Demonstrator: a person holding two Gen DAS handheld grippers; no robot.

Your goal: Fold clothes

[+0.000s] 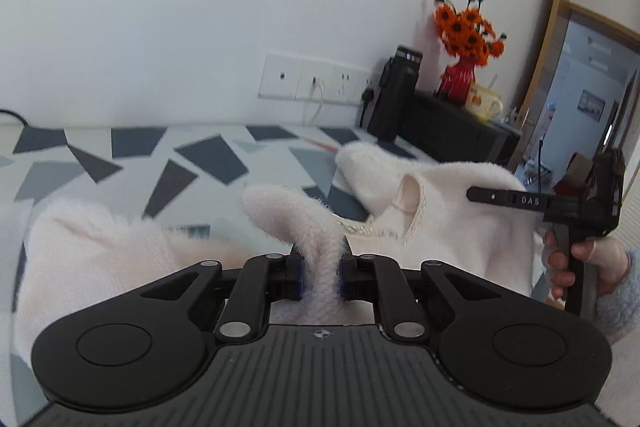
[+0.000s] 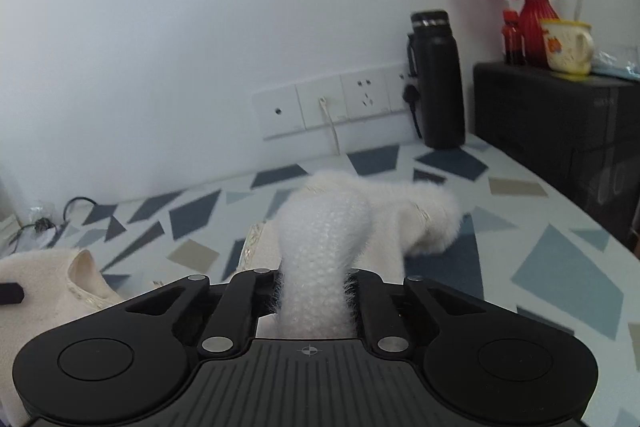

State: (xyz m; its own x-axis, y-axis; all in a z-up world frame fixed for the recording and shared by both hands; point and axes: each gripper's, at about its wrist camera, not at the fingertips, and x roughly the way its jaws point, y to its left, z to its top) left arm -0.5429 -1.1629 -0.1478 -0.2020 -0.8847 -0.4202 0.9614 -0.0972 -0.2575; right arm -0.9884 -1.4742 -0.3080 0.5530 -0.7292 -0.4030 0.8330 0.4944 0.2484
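Both grippers clench bunches of a fluffy cream sweater: the left gripper at lower centre, the right gripper likewise. The garment hangs lifted and rumpled over the geometric-patterned tabletop, neckline showing at mid-frame; no neat fold is visible.

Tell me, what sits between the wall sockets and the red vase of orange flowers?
A tall black flask stands between the sockets and the red vase, on the patterned surface against the wall. The right wrist view shows it best.
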